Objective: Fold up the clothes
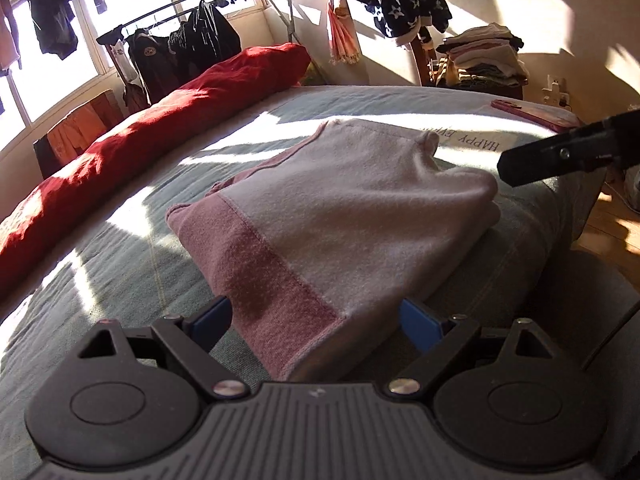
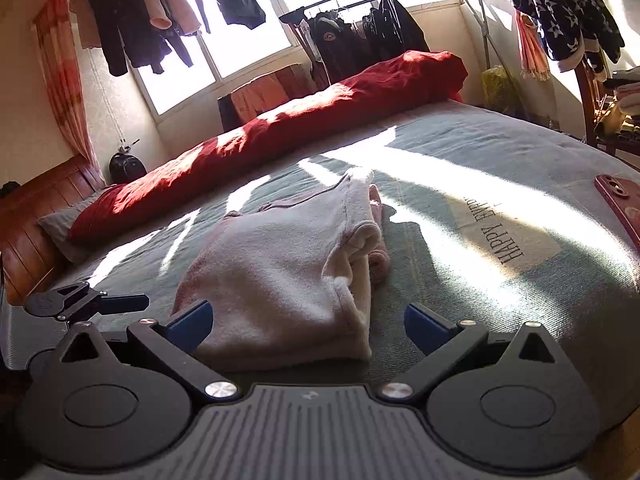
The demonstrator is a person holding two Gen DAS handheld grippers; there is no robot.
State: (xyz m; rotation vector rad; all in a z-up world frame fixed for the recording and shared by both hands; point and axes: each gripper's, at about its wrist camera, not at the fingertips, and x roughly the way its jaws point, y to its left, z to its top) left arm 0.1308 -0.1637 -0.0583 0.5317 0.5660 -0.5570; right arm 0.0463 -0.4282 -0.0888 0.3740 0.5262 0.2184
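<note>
A folded pale pink garment (image 1: 344, 208) with a darker pink band lies on the grey-green bedspread (image 1: 120, 264). My left gripper (image 1: 320, 320) is open, its blue pads on either side of the garment's near corner. The garment also shows in the right wrist view (image 2: 280, 272), folded, its open edges toward the right. My right gripper (image 2: 308, 326) is open at the garment's near edge. The right gripper's black finger shows in the left wrist view (image 1: 560, 156), beside the garment's far right corner. The left gripper shows in the right wrist view (image 2: 120, 302), at the far left.
A red duvet roll (image 1: 160, 120) lies along the bed's far side. A red phone (image 2: 620, 208) lies on the bed by the "HAPPY" label (image 2: 500, 232). A stack of folded clothes (image 1: 484, 56) sits on a chair. A rack of dark clothes (image 2: 360, 36) stands by the window.
</note>
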